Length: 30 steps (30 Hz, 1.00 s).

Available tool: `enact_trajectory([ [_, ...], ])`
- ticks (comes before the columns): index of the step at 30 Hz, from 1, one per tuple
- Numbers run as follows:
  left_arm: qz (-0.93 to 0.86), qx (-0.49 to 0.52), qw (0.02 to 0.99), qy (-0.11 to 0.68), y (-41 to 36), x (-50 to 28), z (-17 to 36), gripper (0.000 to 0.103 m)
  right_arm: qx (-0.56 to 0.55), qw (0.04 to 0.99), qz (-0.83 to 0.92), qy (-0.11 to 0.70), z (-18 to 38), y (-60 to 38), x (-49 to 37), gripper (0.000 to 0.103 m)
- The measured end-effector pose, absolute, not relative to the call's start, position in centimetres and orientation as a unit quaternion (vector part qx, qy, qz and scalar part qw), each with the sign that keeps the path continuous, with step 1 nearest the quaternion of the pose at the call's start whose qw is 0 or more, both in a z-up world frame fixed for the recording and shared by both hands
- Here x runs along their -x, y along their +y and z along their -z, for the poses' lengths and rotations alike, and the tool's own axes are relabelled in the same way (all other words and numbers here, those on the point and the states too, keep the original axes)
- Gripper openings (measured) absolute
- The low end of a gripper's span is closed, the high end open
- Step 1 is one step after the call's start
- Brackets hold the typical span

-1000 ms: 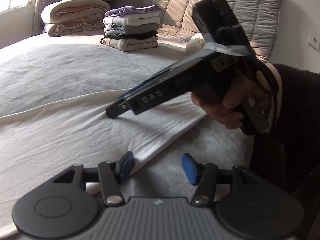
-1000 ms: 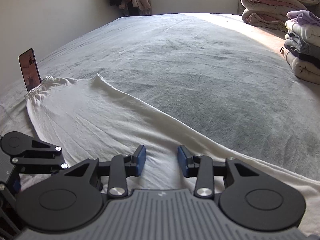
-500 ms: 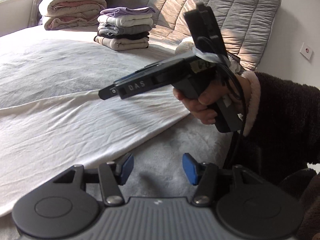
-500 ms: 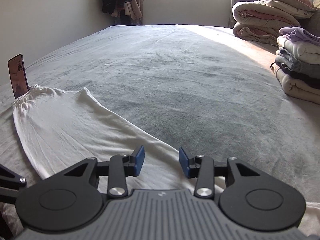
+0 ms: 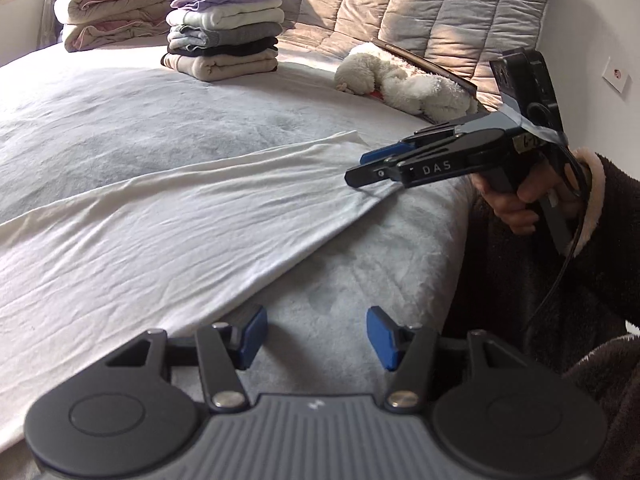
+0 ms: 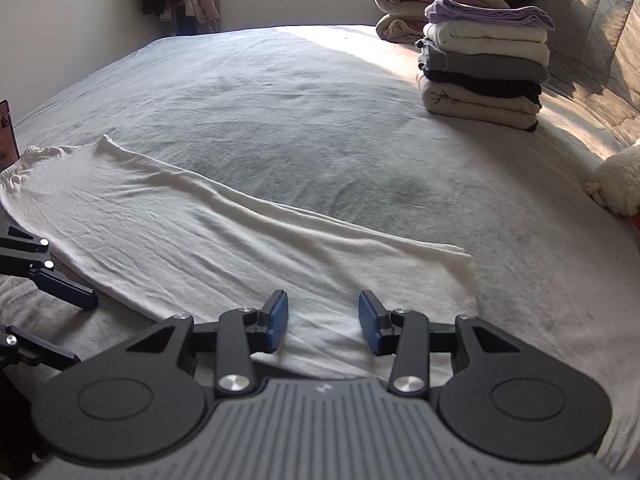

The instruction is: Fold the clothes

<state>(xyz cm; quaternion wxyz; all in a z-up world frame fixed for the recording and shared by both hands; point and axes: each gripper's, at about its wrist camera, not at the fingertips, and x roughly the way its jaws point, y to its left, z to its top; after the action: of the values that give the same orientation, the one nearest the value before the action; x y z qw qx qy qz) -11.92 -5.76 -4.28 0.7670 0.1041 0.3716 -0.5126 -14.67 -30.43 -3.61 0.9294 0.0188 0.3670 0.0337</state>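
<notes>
A long white garment (image 5: 160, 240) lies flat along the near edge of the grey bed; it also shows in the right wrist view (image 6: 224, 248), with its elastic waistband (image 6: 24, 160) at the far left. My left gripper (image 5: 314, 338) is open and empty, just over the garment's near edge. My right gripper (image 6: 323, 322) is open and empty, low over the garment's end near its corner (image 6: 460, 256). In the left wrist view the right gripper (image 5: 364, 168) hovers at that end of the garment.
A stack of folded clothes (image 6: 484, 68) and rolled quilts (image 5: 120, 8) sit at the head of the bed by the padded headboard (image 5: 420, 8). A white plush toy (image 5: 404, 80) lies near the bed edge. A phone (image 6: 8, 132) stands at the left.
My right gripper has swung right along the garment to its other end and dropped lower. My left gripper has shifted slightly; both stay open.
</notes>
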Motion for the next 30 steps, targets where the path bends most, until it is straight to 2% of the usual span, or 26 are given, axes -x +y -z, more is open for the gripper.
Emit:
enact_trajectory([
  [4, 0.505, -0.093, 0.778, 0.362, -5.6, 12.7, 3.4, 0.061, -0.065, 0.933, -0.009, 0.354, 2.7, -33.2, 16.9, 0.058],
  [14, 0.506, -0.071, 0.783, 0.356, -7.6, 13.2, 2.1, 0.062, -0.122, 0.919, 0.055, 0.37, 3.2, -36.2, 18.1, 0.058],
  [18, 0.49, -0.04, 0.788, 0.371, -7.9, 12.2, 1.7, 0.063, -0.112, 0.916, 0.052, 0.381, 4.0, -35.2, 17.4, 0.058],
  [19, 0.487, -0.025, 0.788, 0.377, -7.8, 11.7, 1.6, 0.063, -0.1, 0.916, 0.051, 0.385, 4.3, -34.6, 17.1, 0.055],
  [20, 0.485, -0.004, 0.786, 0.384, -7.8, 11.1, 1.6, 0.064, -0.087, 0.916, 0.051, 0.388, 4.6, -34.0, 16.9, 0.047],
  [21, 0.484, 0.022, 0.78, 0.396, -7.9, 10.4, 1.7, 0.064, -0.067, 0.918, 0.05, 0.388, 4.7, -33.4, 16.6, 0.045],
  [22, 0.485, 0.042, 0.774, 0.406, -8.1, 9.9, 1.8, 0.064, -0.053, 0.92, 0.046, 0.387, 4.8, -32.8, 16.5, 0.037],
  [23, 0.486, 0.066, 0.766, 0.416, -8.4, 9.2, 1.9, 0.065, -0.053, 0.92, 0.039, 0.385, 4.8, -32.6, 16.4, 0.022],
  [25, 0.484, 0.105, 0.751, 0.438, -9.2, 7.8, 2.3, 0.065, -0.064, 0.922, 0.031, 0.38, 4.7, -32.5, 16.2, 0.01],
  [30, 0.49, 0.164, 0.707, 0.483, -12.2, 5.7, 3.4, 0.065, -0.043, 0.934, 0.02, 0.353, 3.8, -31.5, 16.5, 0.01],
])
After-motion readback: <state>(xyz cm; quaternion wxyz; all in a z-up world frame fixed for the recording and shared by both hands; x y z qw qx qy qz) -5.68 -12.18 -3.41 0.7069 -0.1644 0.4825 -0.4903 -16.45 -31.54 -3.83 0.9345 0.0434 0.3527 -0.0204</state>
